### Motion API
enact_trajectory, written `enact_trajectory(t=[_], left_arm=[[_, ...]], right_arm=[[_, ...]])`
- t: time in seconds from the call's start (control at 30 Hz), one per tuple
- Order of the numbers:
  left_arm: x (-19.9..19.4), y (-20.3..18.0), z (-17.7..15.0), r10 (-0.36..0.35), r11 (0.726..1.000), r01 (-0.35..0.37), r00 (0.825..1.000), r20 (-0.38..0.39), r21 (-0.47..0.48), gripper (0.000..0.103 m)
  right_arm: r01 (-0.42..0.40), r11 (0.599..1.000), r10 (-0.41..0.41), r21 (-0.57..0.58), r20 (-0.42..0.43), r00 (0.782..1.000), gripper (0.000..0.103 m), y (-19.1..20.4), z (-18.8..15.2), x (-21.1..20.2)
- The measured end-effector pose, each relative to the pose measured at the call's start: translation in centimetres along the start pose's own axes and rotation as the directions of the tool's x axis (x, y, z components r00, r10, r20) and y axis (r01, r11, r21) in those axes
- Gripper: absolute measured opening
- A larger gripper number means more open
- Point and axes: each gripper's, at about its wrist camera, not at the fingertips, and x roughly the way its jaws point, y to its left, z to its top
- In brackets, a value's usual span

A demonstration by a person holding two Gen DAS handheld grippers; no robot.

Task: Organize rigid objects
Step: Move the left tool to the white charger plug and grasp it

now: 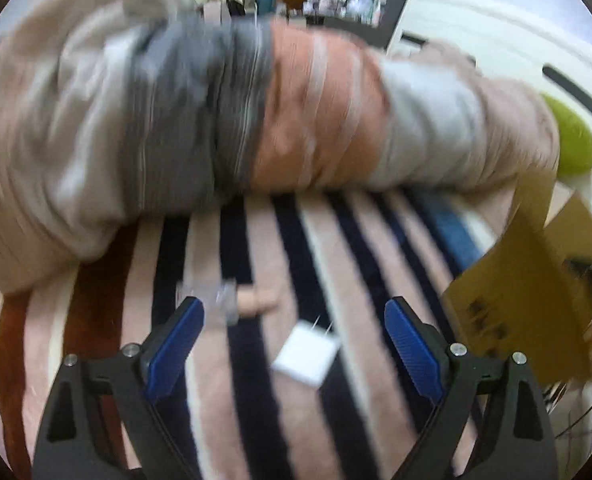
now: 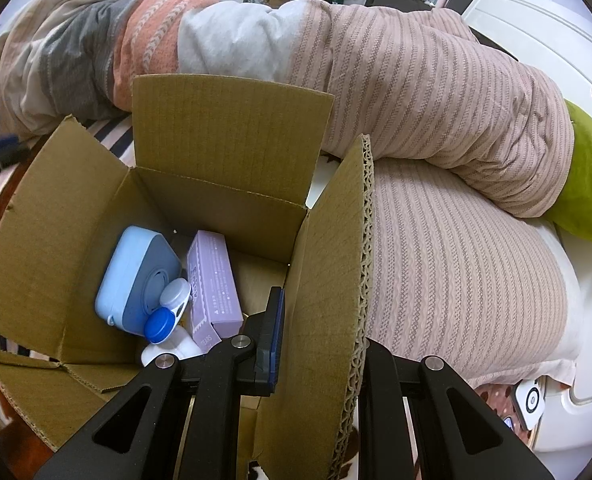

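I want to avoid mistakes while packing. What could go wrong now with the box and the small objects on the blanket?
The right gripper pinches only the box flap, so the cardboard box may tilt or the flap may tear. The left gripper is open above the white square item, and that view is blurred, so fast motion may cause a missed grasp.

Left view motion-blurred (right sharp), soft indoor light.

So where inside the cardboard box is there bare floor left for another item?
Bare floor lies between the purple carton and the flap held by the right gripper. The side near the box's left wall is crowded: light blue case, blue-capped white bottle.
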Motion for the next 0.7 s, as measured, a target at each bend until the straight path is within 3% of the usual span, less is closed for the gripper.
enact_trajectory(t=[0.1,0.23,0.33,0.4,0.57,0.7], left_arm=[[2.1,0.1,-2.6,-0.029,0.998,0.031,0.998,-0.048,0.053,0.090],[3.7,0.6,-3.8,-0.086,0.996,0.086,0.993,-0.083,-0.005,0.085],[5.0,0.0,-3.9,-0.073,0.997,0.073,0.991,-0.108,0.002,0.072],[6.3,-0.8,-3.9,-0.050,0.999,0.053,0.989,-0.138,0.013,0.052],[6.9,-1.6,-4.1,-0.009,0.999,0.014,0.992,-0.122,0.043,0.047],[6.3,-1.7,-4.2,-0.065,0.995,0.075,0.987,-0.147,0.063,0.039]], right_arm=[[0.000,1.000,0.000,0.000,0.000,1.000,0.011,0.0,0.0,0.0],[0.001,1.000,-0.001,0.000,-0.002,1.000,0.011,-0.1,0.0,0.1],[0.002,1.000,-0.002,0.000,-0.001,1.000,0.011,-0.1,0.0,0.1],[0.002,1.000,-0.002,0.000,-0.001,1.000,0.011,-0.1,-0.1,0.1],[0.001,1.000,-0.001,-0.001,-0.001,1.000,0.011,-0.1,0.0,0.1],[0.002,1.000,-0.002,-0.001,-0.001,1.000,0.011,0.0,0.0,0.1]])
